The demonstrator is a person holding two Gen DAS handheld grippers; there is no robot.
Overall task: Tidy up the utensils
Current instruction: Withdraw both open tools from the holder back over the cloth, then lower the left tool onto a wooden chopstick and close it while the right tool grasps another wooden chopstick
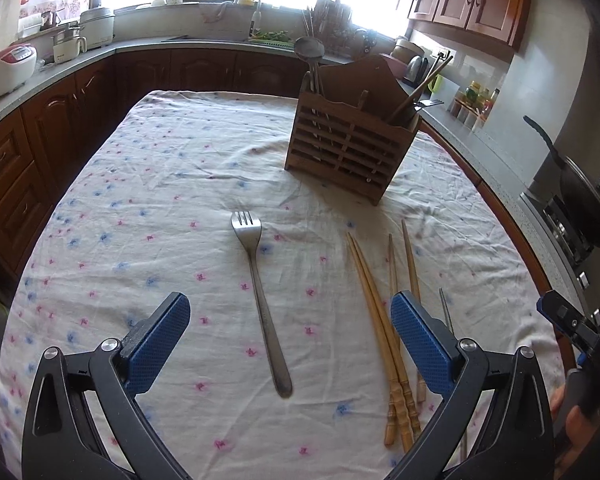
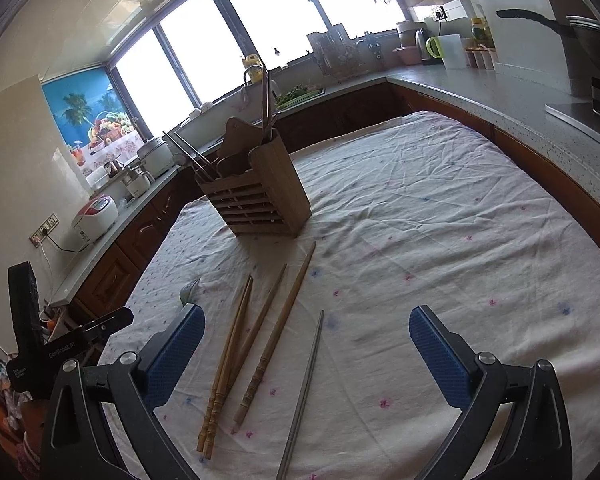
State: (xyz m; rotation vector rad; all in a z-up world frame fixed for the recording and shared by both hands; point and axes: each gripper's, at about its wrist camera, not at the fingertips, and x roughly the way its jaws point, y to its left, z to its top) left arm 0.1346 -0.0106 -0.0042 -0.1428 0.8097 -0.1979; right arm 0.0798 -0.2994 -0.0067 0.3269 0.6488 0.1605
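A steel fork (image 1: 260,292) lies on the floral tablecloth (image 1: 140,200), lengthwise between the fingers of my left gripper (image 1: 290,320), which hangs open above its handle. Several wooden chopsticks (image 1: 380,320) lie to the fork's right, partly behind the right finger. A wooden slatted utensil holder (image 1: 348,152) stands further back with a ladle, spoons and chopsticks in it. In the right wrist view my right gripper (image 2: 306,332) is open above the wooden chopsticks (image 2: 252,344) and a metal chopstick (image 2: 306,380). The holder (image 2: 260,196) stands beyond. The fork's tines (image 2: 189,290) peek out by the left finger.
Kitchen counters (image 1: 60,64) wrap around the table with a rice cooker (image 1: 8,68), pots and a sink. A wok (image 1: 588,200) sits on the stove at the right. The other gripper (image 1: 572,320) shows at the right edge of the left wrist view.
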